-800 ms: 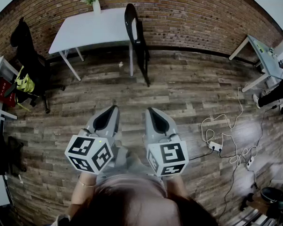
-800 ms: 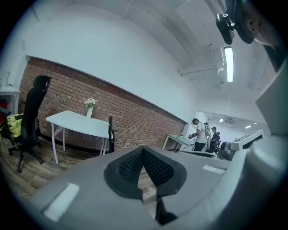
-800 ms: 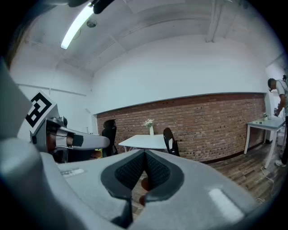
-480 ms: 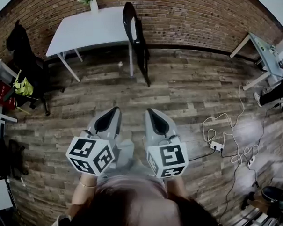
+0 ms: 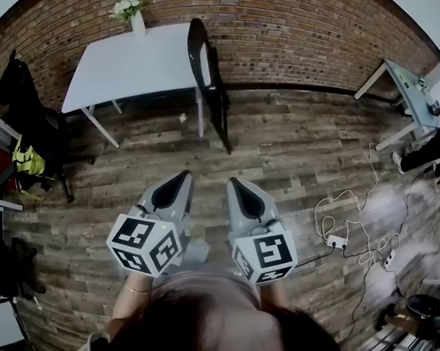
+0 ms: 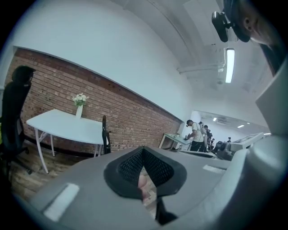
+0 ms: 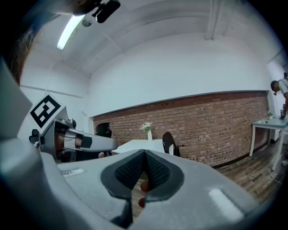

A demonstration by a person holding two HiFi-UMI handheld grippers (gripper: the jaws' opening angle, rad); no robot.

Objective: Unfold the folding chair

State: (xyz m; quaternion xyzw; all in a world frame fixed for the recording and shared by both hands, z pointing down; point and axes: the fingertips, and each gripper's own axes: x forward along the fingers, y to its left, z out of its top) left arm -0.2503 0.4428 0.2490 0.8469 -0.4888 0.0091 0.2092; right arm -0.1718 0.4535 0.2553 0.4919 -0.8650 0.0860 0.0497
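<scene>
Black folding chair leans edge-on at the white desk's right end, seat and hinges hard to make out, while left gripper and right gripper are both closed, empty, well apart from that desk.

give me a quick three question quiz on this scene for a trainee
1. True or false: the left gripper and the right gripper both have their jaws shut on nothing.
2. Where is the black chair? A: standing folded at the end of the white table; B: lying flat on the floor; C: held in the left gripper.
3. What stands on the table's far corner?

Key: 1 true; 2 A; 3 a vase of flowers.
</scene>
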